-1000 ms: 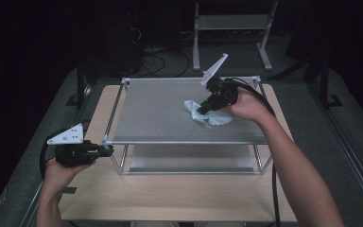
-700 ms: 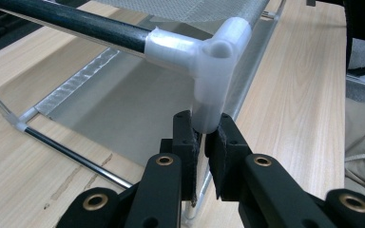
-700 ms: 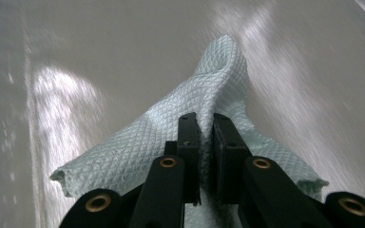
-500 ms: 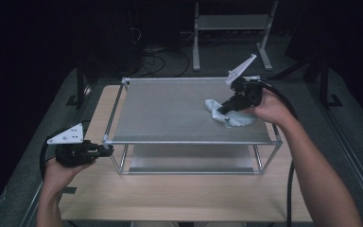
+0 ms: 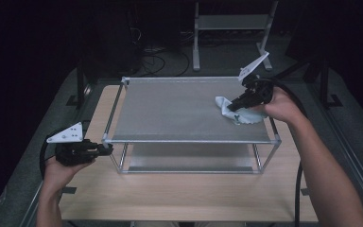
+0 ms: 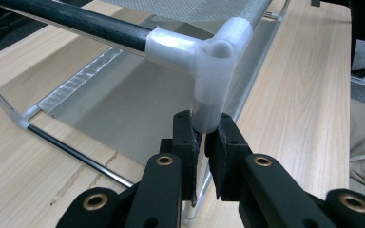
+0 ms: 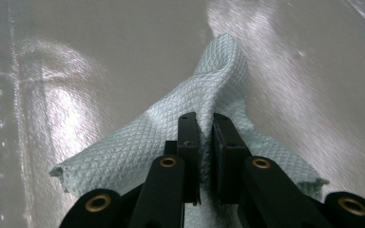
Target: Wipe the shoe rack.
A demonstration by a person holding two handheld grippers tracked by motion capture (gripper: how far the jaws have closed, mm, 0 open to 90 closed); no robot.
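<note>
pale green quilted cloth (image 7: 218,80), grey mesh shelf (image 5: 170,109), light wood table (image 5: 179,194)

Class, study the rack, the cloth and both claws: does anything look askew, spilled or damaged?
Nothing stands out. The rack stands square on the table. The left claw grips its corner post; the right claw pinches the bunched cloth on the top shelf. No spill or damage shows.
</note>
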